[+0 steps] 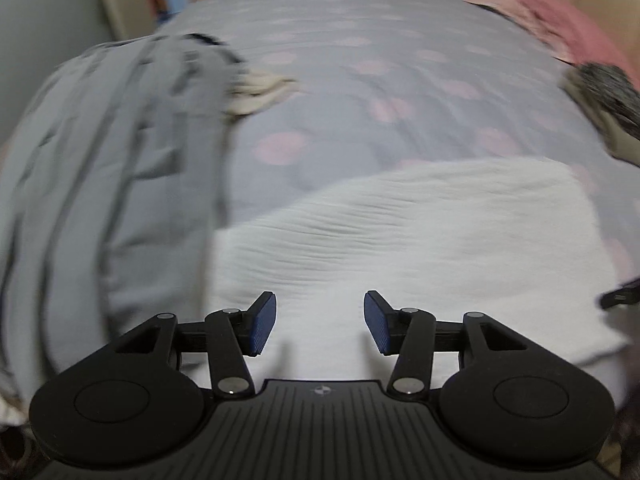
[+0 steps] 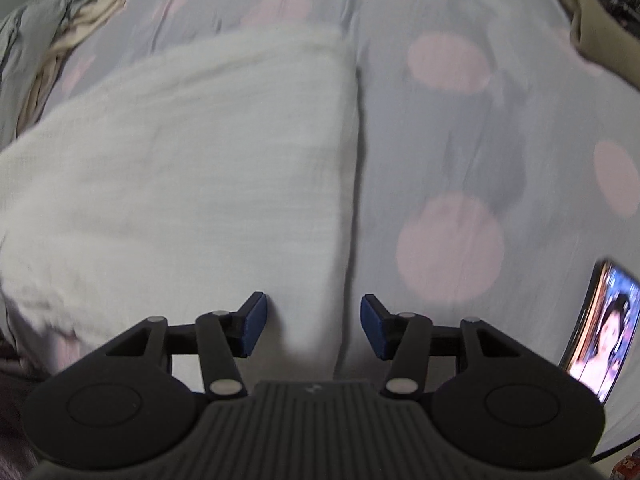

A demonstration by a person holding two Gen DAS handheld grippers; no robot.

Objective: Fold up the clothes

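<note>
Right wrist — towel (image 2: 192,168) edge, blurred.

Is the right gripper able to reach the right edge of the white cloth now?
Probably yes. The right gripper is open directly above the white cloth's right edge, and nothing lies between them on the bedsheet.

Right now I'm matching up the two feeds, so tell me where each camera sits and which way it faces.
Left wrist view: sits on the left gripper, looking steeply down over the white folded cloth and dotted bedsheet; its open blue-padded fingers show, and the grey garment pile lies left.
Right wrist view: sits on the right gripper, looking steeply down at the white cloth's right edge; open fingers show, and a lit phone lies right.
Shared: the white cloth, sheet and grey pile.
</note>
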